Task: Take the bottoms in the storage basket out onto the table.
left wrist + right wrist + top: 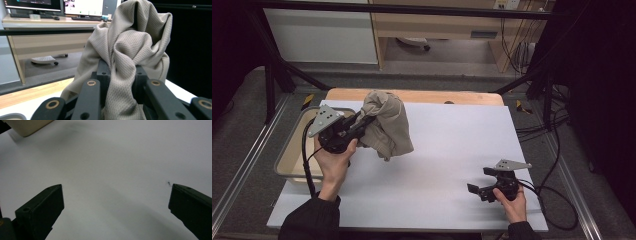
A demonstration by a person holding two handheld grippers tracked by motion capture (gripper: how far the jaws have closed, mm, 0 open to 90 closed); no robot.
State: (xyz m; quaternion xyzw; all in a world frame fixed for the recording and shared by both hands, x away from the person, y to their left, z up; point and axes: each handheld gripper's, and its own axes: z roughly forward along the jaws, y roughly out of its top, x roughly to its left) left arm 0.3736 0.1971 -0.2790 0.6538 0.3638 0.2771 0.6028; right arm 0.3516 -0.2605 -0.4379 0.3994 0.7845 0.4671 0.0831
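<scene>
A beige cloth (386,122) hangs bunched above the white table top (447,150), lifted off it at the left rear. My left gripper (362,124) is shut on the cloth; in the left gripper view the fabric (130,50) is pinched between the two black jaws and rises in folds above them. My right gripper (479,181) rests low over the table near the front right, held by a hand. Its jaws stand wide open in the right gripper view with nothing between them, just the white surface (117,170).
A pale bin (294,150) with a grey rim sits at the table's left edge, beside my left hand; its corner (27,126) shows in the right gripper view. Cables (552,195) trail off the right side. A wooden strip (422,96) runs along the table's rear.
</scene>
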